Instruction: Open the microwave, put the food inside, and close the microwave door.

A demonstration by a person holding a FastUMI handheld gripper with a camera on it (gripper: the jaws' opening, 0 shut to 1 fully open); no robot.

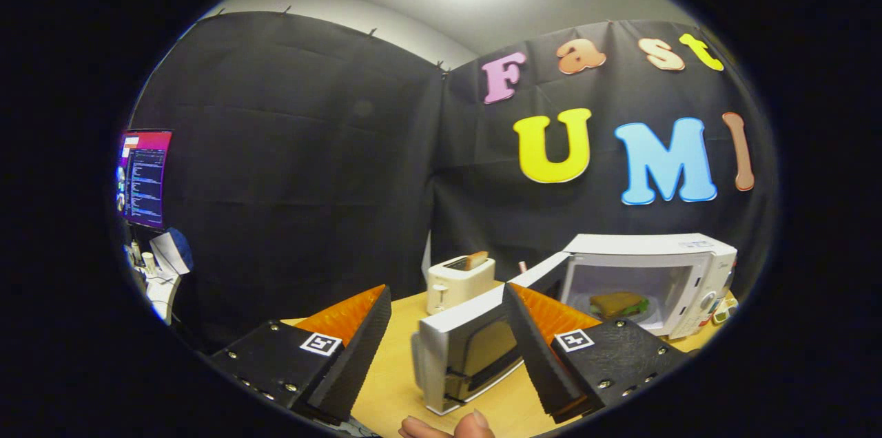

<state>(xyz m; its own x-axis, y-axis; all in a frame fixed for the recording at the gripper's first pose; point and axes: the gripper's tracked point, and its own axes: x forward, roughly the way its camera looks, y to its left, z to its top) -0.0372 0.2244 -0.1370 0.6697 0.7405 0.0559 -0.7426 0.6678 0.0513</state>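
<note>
Tabletop [393, 383] carries white microwave [648, 273], door [468, 348] swung open between the fingers. Sandwich [618, 304] sits inside, partly hidden by cavity wall. Hand-held gripper [448, 348] spread apart, empty. Toaster [460, 283] beyond. Fingertips [448, 428] cut off.

So the boxy white microwave [648, 273] is sitting toward the far right side of the wooden desk [393, 383], with its control panel on its right end. Its white door with a dark window [475, 345] is swung wide open on the left hinge, sticking out toward the desk's near edge. Inside the bright cavity there's a sandwich with brown bread and some green leaf poking out [618, 304], lying flat on a plate on the oven floor, pretty much centred.
</note>
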